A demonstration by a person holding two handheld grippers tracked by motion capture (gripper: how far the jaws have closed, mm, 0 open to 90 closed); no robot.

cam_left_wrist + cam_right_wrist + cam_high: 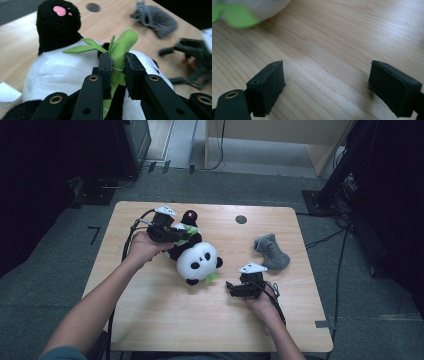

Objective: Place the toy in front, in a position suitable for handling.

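Two claws work over a pale wooden surface (165, 320), each held in a person's hand. Nearest the person, the right claw (231, 288) sits low at the right of the middle, its jaws spread wide with only bare wood grain between them; in the right gripper view a blurred bit of green leaf (235, 18) and white plush lies just beyond its tips. Ahead and to the left of it lies the panda plush (195, 257), tipped on its back, with the white head toward the person and a black foot with a pink pad (60, 11) pointing away. The left claw (186, 236) comes in over the panda's body from the left and pinches the green bamboo stalk (120, 52) sewn to the toy's chest, its jaws pressed against both sides of the stalk just below its rounded tip, a green leaf fanning off to one side. Farther right, well apart from the toy, a grey knitted pouch (272, 251) rests on the wood, and a dark round hole (241, 219) marks the far edge. Beyond the surface is grey carpet (240, 185) with trailing cables, dark equipment at both sides and light wooden furniture (280, 135) at the back.
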